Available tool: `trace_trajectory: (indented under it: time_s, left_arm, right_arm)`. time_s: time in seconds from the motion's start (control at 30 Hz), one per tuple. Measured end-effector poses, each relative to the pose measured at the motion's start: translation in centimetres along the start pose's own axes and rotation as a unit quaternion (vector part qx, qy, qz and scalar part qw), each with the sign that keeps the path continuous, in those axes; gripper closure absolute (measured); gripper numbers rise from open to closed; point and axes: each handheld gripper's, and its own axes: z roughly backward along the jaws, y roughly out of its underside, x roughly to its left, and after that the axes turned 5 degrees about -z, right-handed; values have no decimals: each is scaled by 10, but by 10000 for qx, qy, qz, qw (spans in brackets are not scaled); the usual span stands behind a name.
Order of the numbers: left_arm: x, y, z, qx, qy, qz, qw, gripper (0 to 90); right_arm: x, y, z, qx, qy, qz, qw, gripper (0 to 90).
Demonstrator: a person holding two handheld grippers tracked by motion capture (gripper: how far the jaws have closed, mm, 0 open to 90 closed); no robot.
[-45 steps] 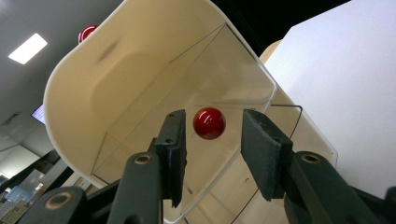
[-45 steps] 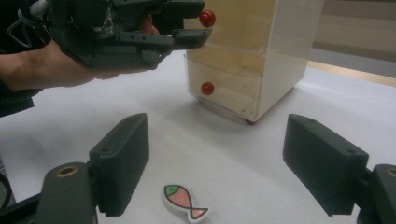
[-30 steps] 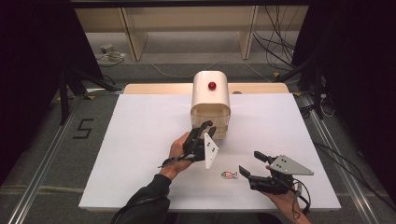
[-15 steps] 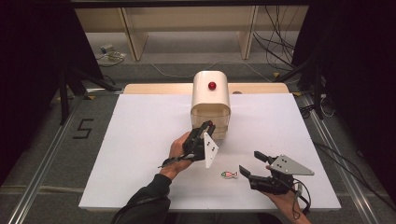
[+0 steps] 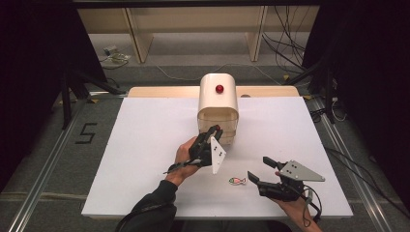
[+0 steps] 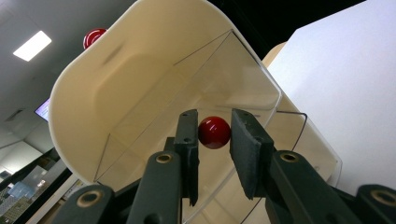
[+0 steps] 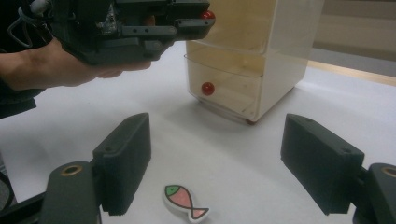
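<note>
Knob (image 6: 214,132): red, on the drawer front, clamped in our left claw (image 6: 215,140); our right claw (image 7: 219,158) gapes over the fish (image 7: 187,202).

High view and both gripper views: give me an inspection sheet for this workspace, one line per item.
Surface: white table top, flat, on a wooden table.
Job's things: cream drawer cabinet with clear drawers; upper drawer's red knob sits between the left fingers; fish-shaped eraser lies flat in front.
Clutter: nothing seen.
Grippers: left gripper shut on the red knob, its jaws having just been closing; right gripper open, beside the eraser, holding nothing.
Cables: one trails from the right gripper; loose cables on the floor behind.
Surroundings: wooden shelving, dark curtains, floor marking "5".
</note>
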Motion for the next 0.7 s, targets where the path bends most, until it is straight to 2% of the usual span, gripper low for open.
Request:
trace_trajectory:
  time_s: [0.7]
  left_arm:
    - [0,-2,5,-29,17,19,10000,744]
  right_arm:
    - [0,0,0,-12,2,18,10000,252]
